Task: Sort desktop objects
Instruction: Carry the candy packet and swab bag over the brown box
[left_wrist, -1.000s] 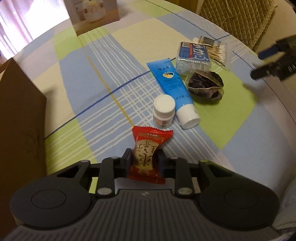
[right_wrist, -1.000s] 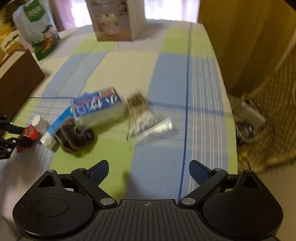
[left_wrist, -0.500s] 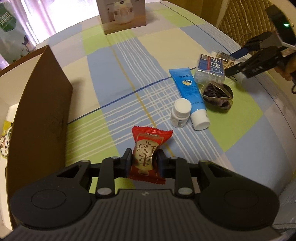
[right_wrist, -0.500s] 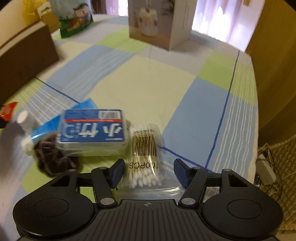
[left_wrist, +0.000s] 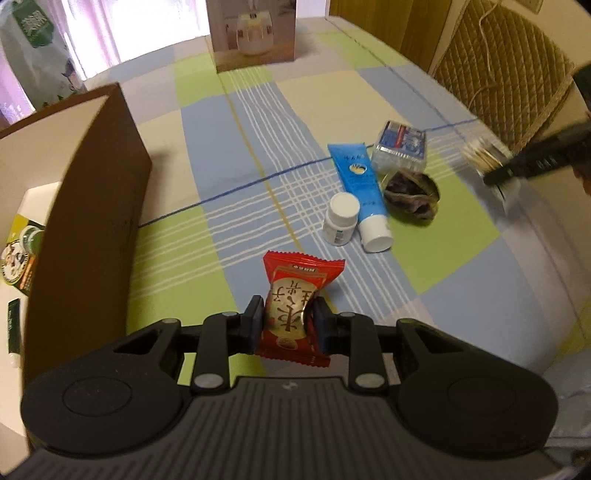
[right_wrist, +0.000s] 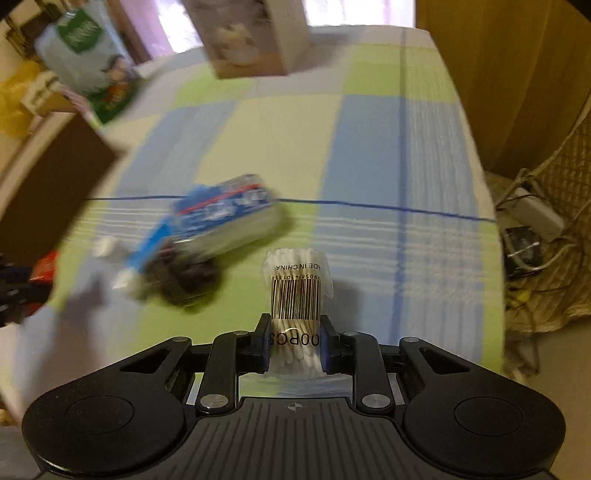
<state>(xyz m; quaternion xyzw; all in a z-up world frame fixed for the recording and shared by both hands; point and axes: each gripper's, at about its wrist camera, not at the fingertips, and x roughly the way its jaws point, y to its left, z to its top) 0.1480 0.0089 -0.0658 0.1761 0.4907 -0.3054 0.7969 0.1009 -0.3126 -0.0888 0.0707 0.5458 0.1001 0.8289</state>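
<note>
Red foil crinkles between my left gripper (left_wrist: 289, 325) pads: the red snack packet (left_wrist: 295, 306) is clamped there, hanging clear above the checked tablecloth (left_wrist: 236, 133). It has been carried up and over toward the brown box (left_wrist: 88, 206), whose open inside now shows at my left with other goods already lying in it. That, I judge, is where the packet goes next.

My right gripper (right_wrist: 294, 347) is what changed most. A second ago its jaws stood wide over the table; now they are clenched on the cotton swab bag (right_wrist: 295, 291), pads pressing the clear plastic on both sides, barcode facing up. The bag looks lifted off the cloth, though the blur makes that hard to confirm.

Left on the table, close together, are the white pill bottle (left_wrist: 340, 218), the blue tube (left_wrist: 364, 192) just beside it, the dark wrapped item (left_wrist: 412, 192) and the clear case with the blue label (left_wrist: 400, 147). So two things are in hand and four wait, well apart from the box.
</note>
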